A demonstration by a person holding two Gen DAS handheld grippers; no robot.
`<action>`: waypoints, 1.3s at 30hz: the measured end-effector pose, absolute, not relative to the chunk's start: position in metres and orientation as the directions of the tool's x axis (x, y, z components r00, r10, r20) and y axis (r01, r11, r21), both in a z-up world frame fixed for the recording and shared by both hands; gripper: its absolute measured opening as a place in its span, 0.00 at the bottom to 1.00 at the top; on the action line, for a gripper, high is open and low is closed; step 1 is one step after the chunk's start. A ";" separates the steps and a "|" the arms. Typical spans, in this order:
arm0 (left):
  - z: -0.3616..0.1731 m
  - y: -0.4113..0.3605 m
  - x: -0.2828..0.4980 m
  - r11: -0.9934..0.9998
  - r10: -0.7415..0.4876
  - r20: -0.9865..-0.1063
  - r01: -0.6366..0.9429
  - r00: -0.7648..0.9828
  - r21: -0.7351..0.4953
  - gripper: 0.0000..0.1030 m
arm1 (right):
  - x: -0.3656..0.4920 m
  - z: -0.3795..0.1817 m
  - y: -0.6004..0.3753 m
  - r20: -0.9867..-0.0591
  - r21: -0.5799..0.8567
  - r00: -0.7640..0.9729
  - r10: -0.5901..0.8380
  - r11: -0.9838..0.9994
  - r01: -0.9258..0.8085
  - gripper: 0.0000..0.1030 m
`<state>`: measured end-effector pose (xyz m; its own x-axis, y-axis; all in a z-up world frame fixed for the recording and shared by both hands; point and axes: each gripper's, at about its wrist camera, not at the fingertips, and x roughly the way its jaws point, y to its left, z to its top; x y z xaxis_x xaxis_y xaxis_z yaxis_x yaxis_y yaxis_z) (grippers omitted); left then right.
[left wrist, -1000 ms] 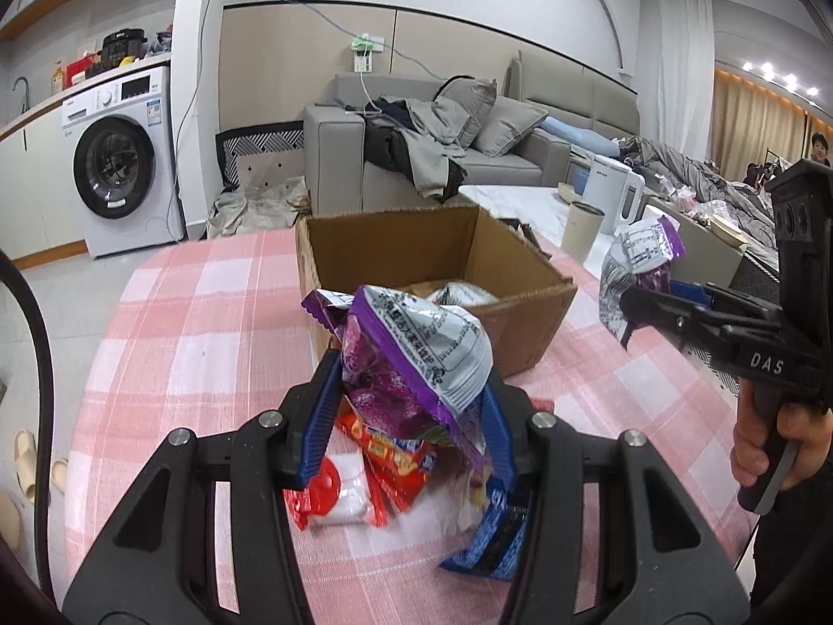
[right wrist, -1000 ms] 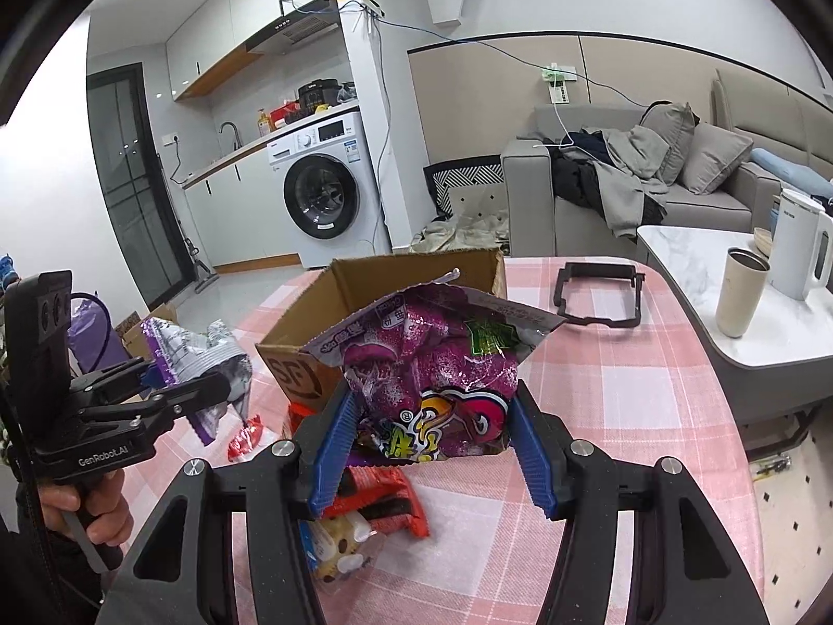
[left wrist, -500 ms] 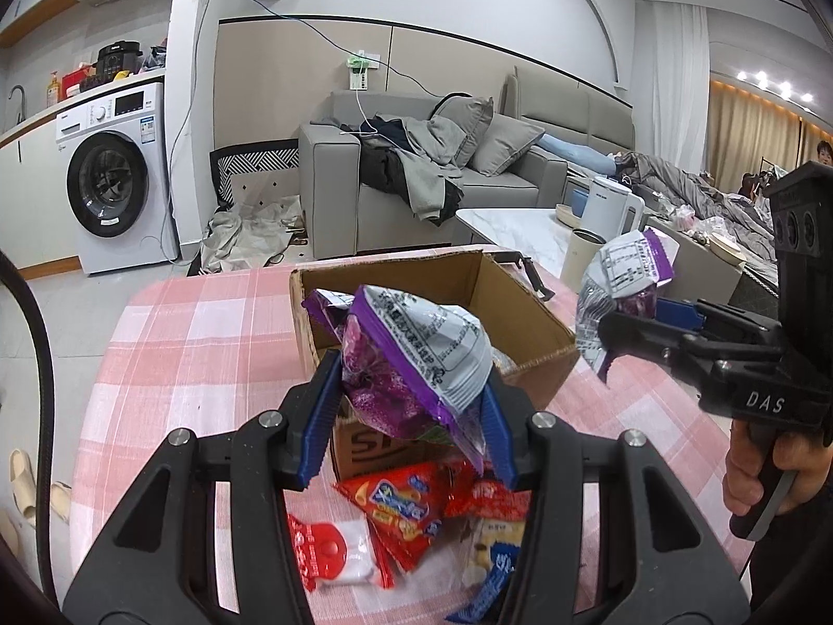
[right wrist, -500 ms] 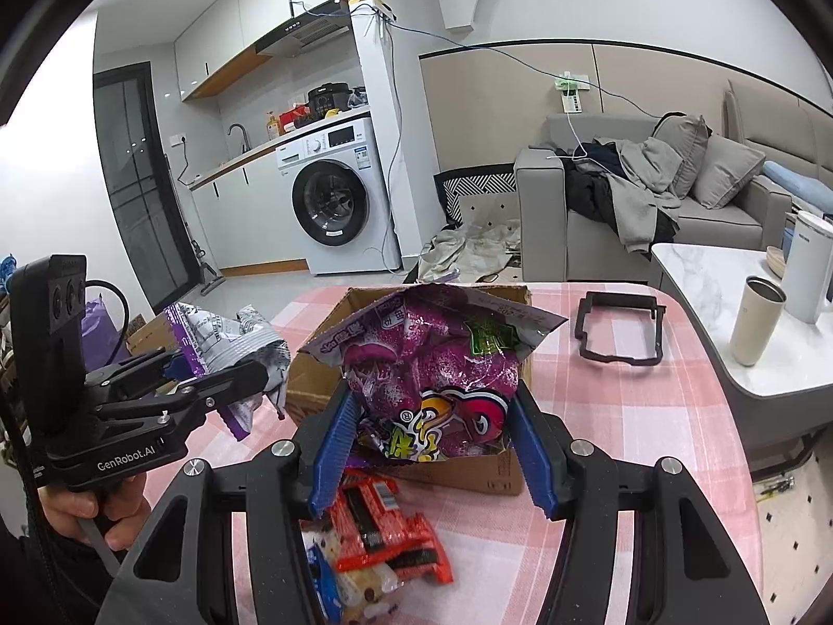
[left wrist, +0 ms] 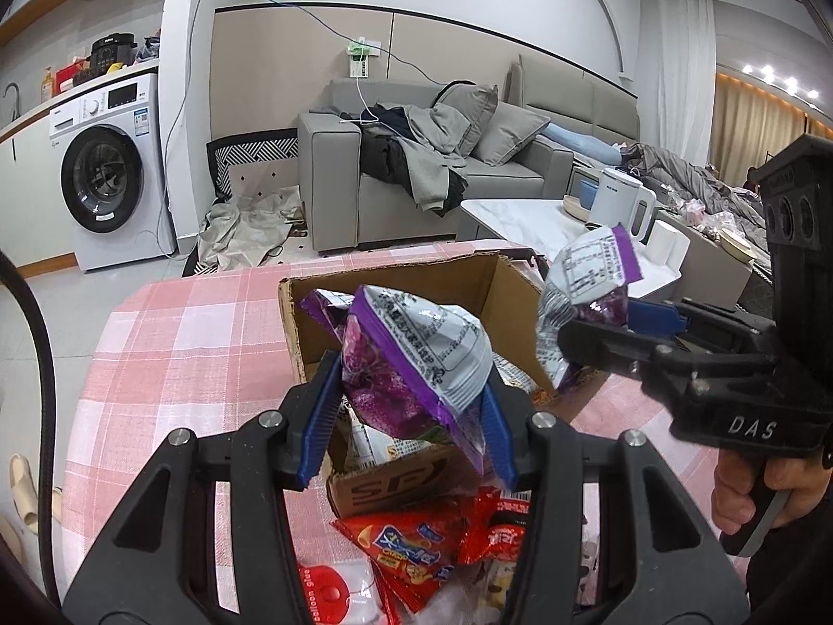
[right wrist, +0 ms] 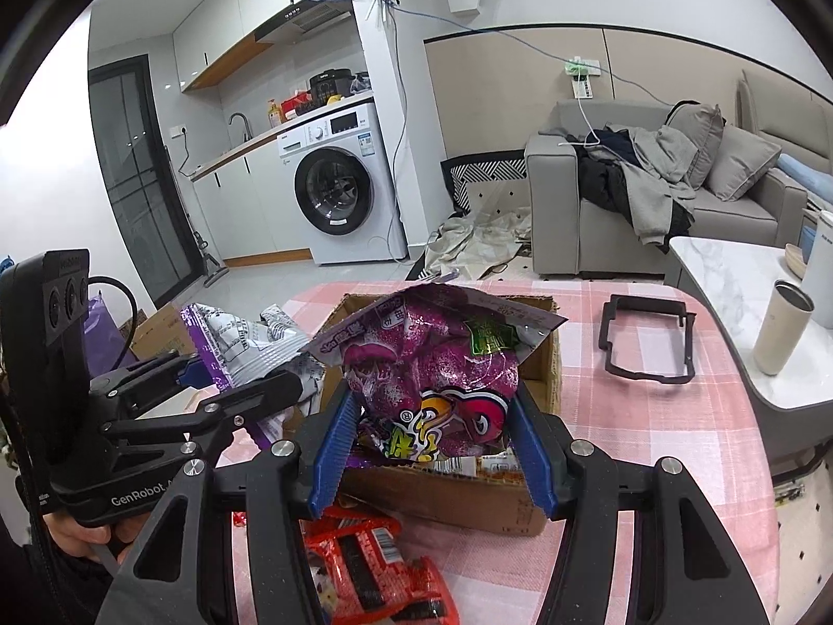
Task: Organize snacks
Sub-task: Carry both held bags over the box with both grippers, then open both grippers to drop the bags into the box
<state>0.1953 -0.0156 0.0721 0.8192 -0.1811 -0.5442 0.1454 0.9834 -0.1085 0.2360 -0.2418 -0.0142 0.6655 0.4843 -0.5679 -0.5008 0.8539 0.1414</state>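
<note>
Purple snack bags number two: the left hand-held gripper (left wrist: pixel 411 411) clamps one bag (left wrist: pixel 416 359), the right hand-held gripper (right wrist: pixel 432 448) another (right wrist: pixel 437 375), above one cardboard box (left wrist: pixel 395 281) at twelve o'clock.

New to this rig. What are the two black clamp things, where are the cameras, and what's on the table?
There is no robot here. A person holds a handheld gripper in each hand, and each carries a fisheye camera looking forward along its two blue-padded fingers.

The left wrist view shows the left gripper shut on a purple snack bag, with the right gripper at the side. The right wrist view shows the right gripper shut on its own purple snack bag.

Both bags hang over an open cardboard box on a table with a pink checked tablecloth. Red snack packets lie in front of the box, and a black frame lies to its right.
</note>
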 end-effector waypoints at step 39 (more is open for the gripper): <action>0.034 -0.020 0.267 0.992 -0.121 -0.633 0.117 0.765 -0.048 0.46 | 0.291 -0.050 -0.231 -0.640 0.148 0.614 0.462 0.858 -0.491 0.57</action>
